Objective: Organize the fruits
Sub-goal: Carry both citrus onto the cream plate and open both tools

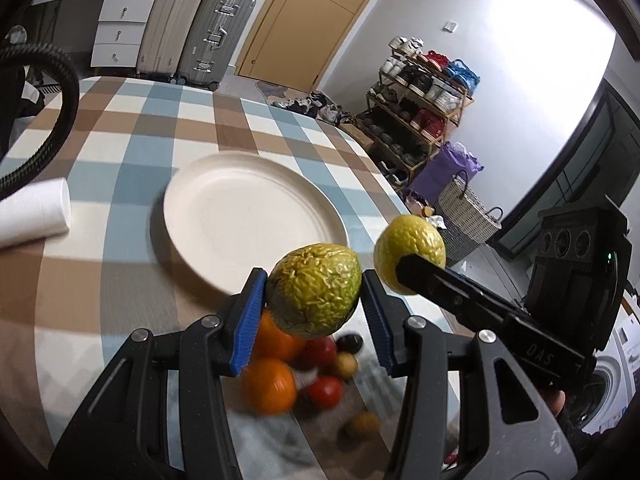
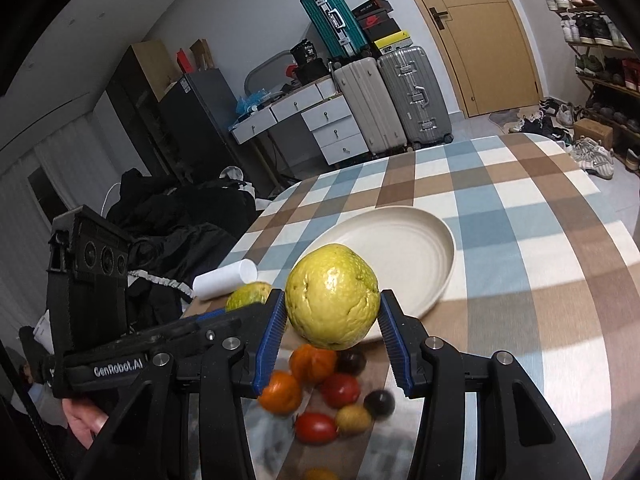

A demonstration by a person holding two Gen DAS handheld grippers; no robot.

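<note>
With each of my jaws clamped on a bumpy yellow-green guava, left gripper [image 1: 314, 300] and right gripper [image 2: 333, 312], I should lower both gently onto the round cream plate [image 2: 440, 256] at twelve o'clock.

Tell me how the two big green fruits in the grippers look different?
The left fruit has rough, wrinkly skin with darker green patches; the right fruit is smoother, shinier and paler yellow-green, with just a few dents. Both are roundish and of similar size, each held up over the checked tablecloth, one in the left hand-held gripper, one in the right hand-held gripper.
</note>
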